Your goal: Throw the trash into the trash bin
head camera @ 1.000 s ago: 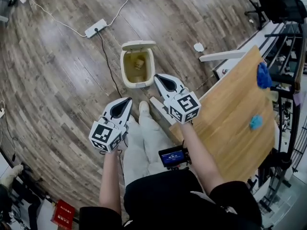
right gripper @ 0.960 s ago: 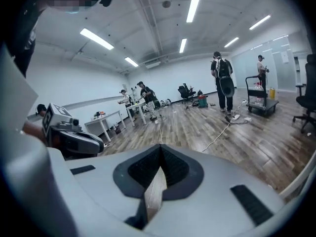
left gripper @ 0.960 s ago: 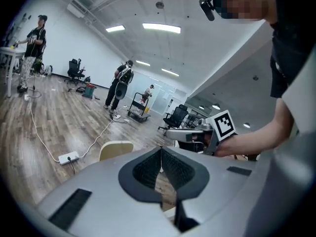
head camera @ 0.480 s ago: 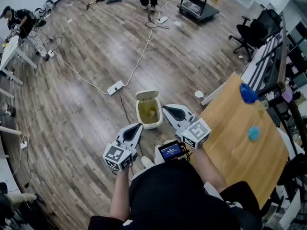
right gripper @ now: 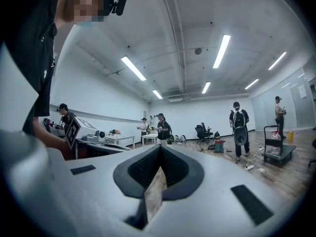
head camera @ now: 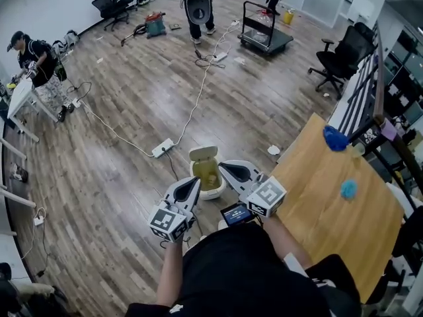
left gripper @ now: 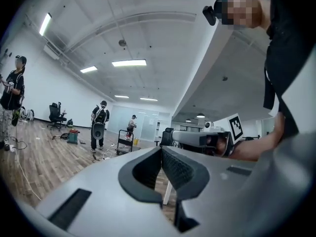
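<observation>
Left gripper (head camera: 195, 179): you held it clenched, empty, level.
Right gripper (head camera: 221, 166): clenched, empty too; likely nothing left to drop.
Bin (head camera: 202, 156): open on floor, beside table (head camera: 317, 177).

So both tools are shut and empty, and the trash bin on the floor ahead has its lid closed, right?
Not quite: the lid is open. The head view shows it flipped up behind the trash bin, whose inside is exposed. The left tool and right tool are shut and empty, as you said.
</observation>
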Demonstrator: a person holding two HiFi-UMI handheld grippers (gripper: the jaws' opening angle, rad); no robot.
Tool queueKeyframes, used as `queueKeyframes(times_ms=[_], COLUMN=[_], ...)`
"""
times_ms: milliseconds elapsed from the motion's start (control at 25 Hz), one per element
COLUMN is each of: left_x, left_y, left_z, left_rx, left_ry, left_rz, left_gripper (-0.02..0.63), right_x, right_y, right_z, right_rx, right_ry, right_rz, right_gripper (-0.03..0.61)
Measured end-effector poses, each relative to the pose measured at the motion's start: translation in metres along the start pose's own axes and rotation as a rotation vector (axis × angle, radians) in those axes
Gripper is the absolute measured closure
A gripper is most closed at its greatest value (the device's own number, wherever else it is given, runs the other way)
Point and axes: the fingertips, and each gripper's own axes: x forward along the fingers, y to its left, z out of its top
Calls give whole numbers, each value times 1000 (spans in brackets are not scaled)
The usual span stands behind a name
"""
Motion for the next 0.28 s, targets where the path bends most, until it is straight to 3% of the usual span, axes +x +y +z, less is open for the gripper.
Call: queueKeyframes(times_ms=[280], left_x=[41], left_y=[5], left_z=[5], left_rx=[-36], left_ry=[-7], left_rz=[-7], left_gripper=[606], right_x=[3], right_y=[-44], right_z=[7], right_rx=[8], right_ry=[10], right_rz=[8], right_gripper=[581])
